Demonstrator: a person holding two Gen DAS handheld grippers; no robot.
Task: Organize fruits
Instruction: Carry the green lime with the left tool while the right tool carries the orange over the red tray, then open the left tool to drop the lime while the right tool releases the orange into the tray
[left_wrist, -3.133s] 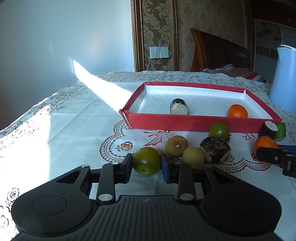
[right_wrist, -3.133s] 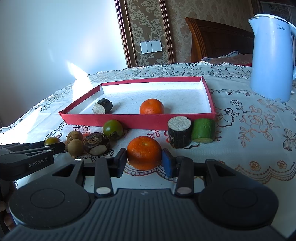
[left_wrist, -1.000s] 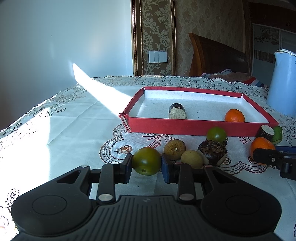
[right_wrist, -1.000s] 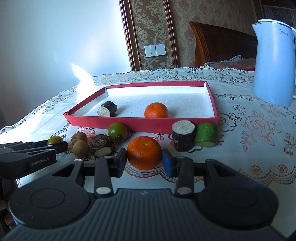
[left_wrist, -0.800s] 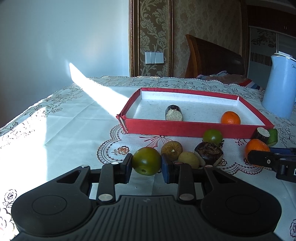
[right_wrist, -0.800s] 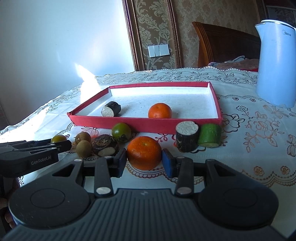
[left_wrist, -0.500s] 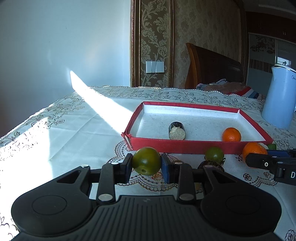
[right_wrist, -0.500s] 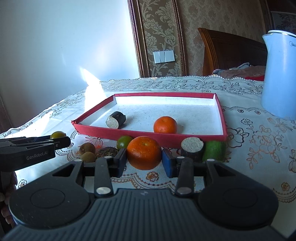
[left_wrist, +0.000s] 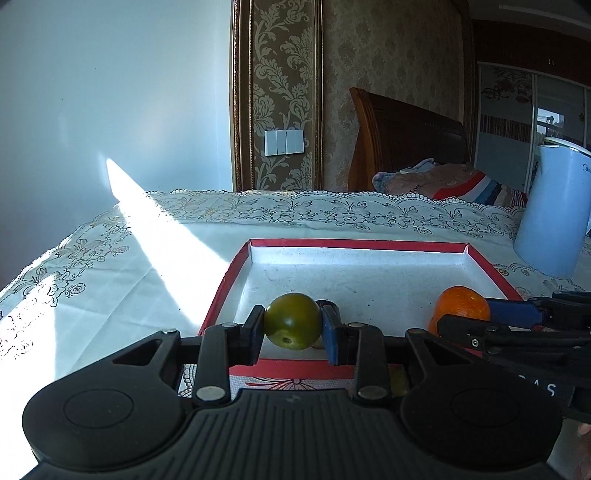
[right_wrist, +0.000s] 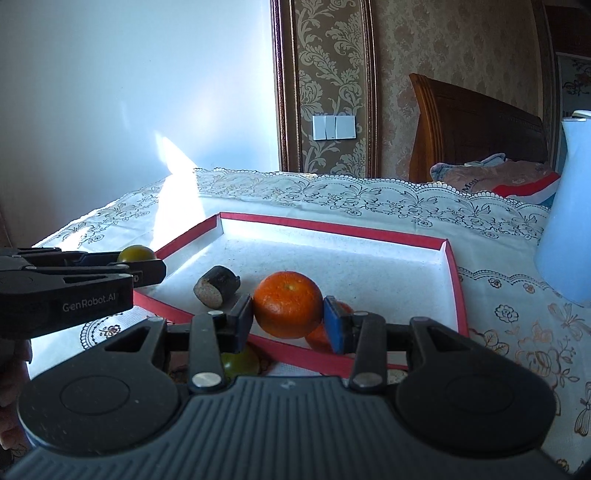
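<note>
Carrying step: the left claw is clamping a round green tomato, the right claw a round orange tangerine; next, lowering both into the shallow red-rimmed tray just ahead and releasing.

Right gripper clamps orange above red tray.

open white floor across the red tray, dark cut piece near its front, kettle flanking right

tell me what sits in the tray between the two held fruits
In the right wrist view, a dark cut chunk lies on the red tray floor between the green fruit and the orange.
</note>
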